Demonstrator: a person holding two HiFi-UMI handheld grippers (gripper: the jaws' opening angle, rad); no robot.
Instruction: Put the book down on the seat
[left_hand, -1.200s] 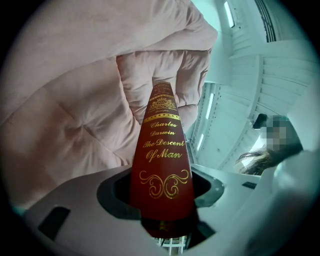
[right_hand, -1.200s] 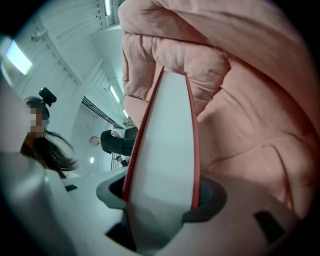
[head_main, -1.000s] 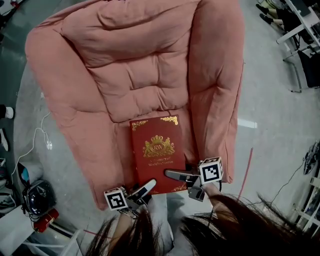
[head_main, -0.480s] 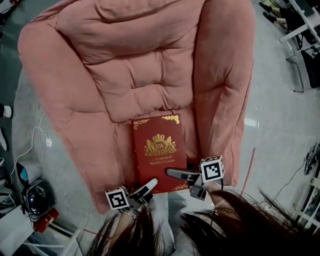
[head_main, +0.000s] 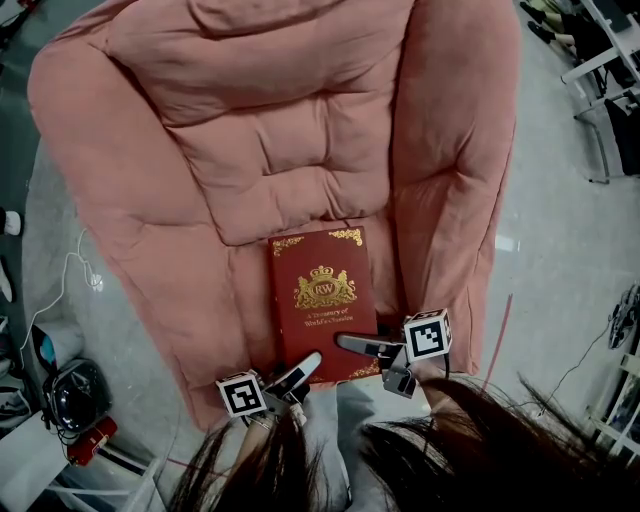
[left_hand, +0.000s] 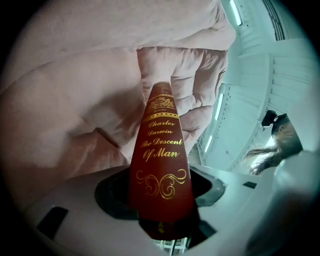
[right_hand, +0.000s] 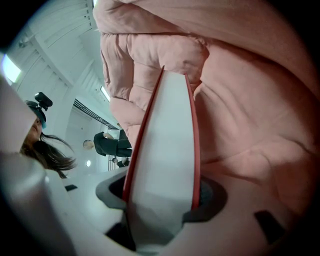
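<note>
A red hardcover book (head_main: 322, 300) with a gold crest lies cover up over the front of the pink armchair's seat (head_main: 240, 300). My left gripper (head_main: 303, 370) holds its near left corner; in the left gripper view the gold-lettered spine (left_hand: 160, 165) fills the gap between the jaws, which are opening. My right gripper (head_main: 356, 347) is shut on the near right edge. The right gripper view shows the white page block (right_hand: 165, 165) wedged between its jaws.
The armchair's puffy back (head_main: 270, 120) and arms (head_main: 450, 170) enclose the seat. On the grey floor at the left are a white cable (head_main: 80, 275) and dark and red gear (head_main: 75, 400). Furniture legs (head_main: 600, 60) stand at the top right. A person (right_hand: 112, 145) stands in the background.
The book and both grippers have shifted slightly right and a little further onto the seat. Both grippers stay on the book's near edge.
</note>
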